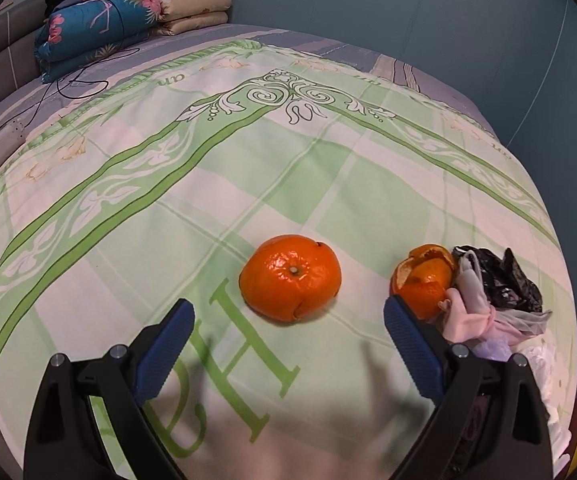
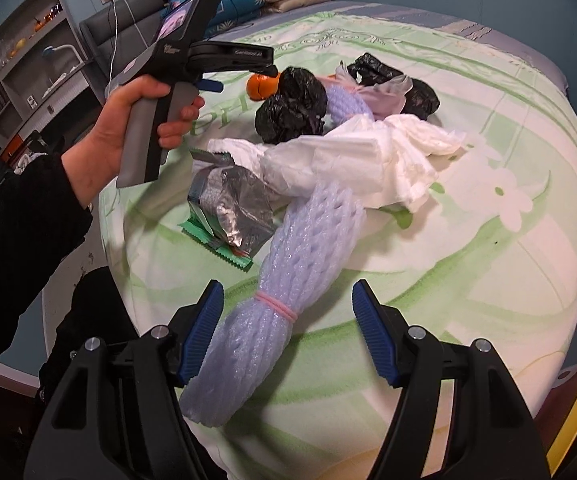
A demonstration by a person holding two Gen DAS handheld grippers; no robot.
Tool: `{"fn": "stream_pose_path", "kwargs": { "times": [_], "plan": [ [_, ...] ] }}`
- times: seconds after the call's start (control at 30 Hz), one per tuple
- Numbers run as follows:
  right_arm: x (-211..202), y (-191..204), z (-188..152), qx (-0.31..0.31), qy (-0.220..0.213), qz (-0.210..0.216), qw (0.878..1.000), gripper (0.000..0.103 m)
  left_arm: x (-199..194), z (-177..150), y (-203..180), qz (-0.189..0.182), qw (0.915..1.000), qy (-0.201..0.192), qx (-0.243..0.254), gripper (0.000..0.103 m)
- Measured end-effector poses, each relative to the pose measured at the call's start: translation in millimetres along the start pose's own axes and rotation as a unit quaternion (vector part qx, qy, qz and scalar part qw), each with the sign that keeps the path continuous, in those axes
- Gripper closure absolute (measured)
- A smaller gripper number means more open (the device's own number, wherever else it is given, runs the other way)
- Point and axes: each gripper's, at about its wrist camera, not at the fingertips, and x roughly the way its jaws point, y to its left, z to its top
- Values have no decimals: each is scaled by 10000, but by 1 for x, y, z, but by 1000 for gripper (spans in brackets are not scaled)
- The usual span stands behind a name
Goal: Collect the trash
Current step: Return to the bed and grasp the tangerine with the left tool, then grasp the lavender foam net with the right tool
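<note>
I am holding my right tongs (image 2: 287,306) apart over the near edge of the bed (image 2: 488,280), nothing clamped. Between the 2 blue pads (image 2: 204,332) the lavender foam net sleeve (image 2: 308,240) is lying, its near end bunched by a pink rubber band (image 2: 276,304). That end is sitting closer to my left pad, seemingly touching it, while the right pad is standing well clear. The sleeve's long axis is running from near-left to far-right, roughly along the way the tongs are pointing, so I judge that closing across the banded neck is the natural grip, after sliding a little left to centre it.

Just beyond, to the left, a silver foil wrapper (image 2: 228,208) is lying on a green serrated packet. Behind the sleeve's far end the white crumpled tissue (image 2: 368,160) is spreading right. Farther still, black plastic bags (image 2: 292,108) are sitting with a 2nd net sleeve and pinkish film.

My left hand (image 2: 128,120) is gripping the other tool at the far left, its left tongs (image 1: 288,332) wide apart and empty, pointing down at the bedspread. A whole orange (image 1: 290,278) is lying just beyond them, between the pads' lines, touching neither. To its right, an orange peel (image 1: 424,276) is sitting just beyond the right pad, against the bag pile.

For the sleeve my right hand is plainly nearer; for the peel, the left.
</note>
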Motion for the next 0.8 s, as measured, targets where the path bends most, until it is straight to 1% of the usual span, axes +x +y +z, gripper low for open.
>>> {"fn": "stream_pose_path", "kwargs": {
  "times": [0.1, 0.13, 0.17, 0.2, 0.27, 0.3, 0.33, 0.37, 0.4, 0.47, 0.53, 0.57, 0.63, 0.7, 0.73, 0.8],
  "plan": [
    [5, 0, 1, 1, 59, -25, 10000, 41, 7, 2, 1, -80, 9999, 40, -86, 12],
    [6, 0, 1, -6, 72, -38, 10000, 42, 9, 3, 1, -108, 9999, 51, -102, 15],
    [7, 0, 1, -14, 85, -59, 9999, 43, 12, 3, 0, -127, 9998, 76, -102, 19],
    [8, 0, 1, -14, 101, -64, 9999, 46, 16, 4, -1, -132, 9998, 109, -94, 22],
    [10, 0, 2, -3, 151, -31, 9999, 47, 23, 4, -3, -144, 9997, 199, -79, 36],
    [10, 0, 2, -7, 164, -22, 9999, 50, 25, 4, -3, -136, 9996, 227, -84, 39],
    [10, 1, 3, -26, 162, -23, 9999, 53, 28, 4, -3, -121, 9996, 243, -106, 44],
    [10, 1, 3, -37, 155, -28, 9999, 54, 28, 4, -2, -116, 9996, 244, -120, 48],
    [10, 1, 3, -51, 155, -25, 9999, 57, 30, 4, -1, -175, 9994, 263, -163, 49],
    [9, 1, 3, -75, 149, -25, 9999, 59, 31, 3, 0, -226, 9992, 273, -189, 58],
    [7, 0, 3, -58, 108, -37, 9999, 66, 30, 2, -2, -219, 9993, 282, -148, 62],
    [6, 0, 4, -64, 102, -38, 9999, 67, 29, 2, -3, -214, 9993, 285, -126, 64],
    [4, -1, 5, -71, 70, -54, 9999, 72, 27, 1, -3, -209, 9993, 290, -142, 65],
    [2, 0, 4, -102, 54, -91, 9999, 74, 22, 0, -3, -246, 9990, 307, -223, 66],
    [1, 0, 3, -108, 43, -110, 9999, 79, 19, -1, -3, -281, 9987, 314, -296, 66],
    [-2, 1, 1, -110, 6, -136, 9998, 80, 12, -3, -5, -298, 9988, 284, -274, 67]
  ]
}}
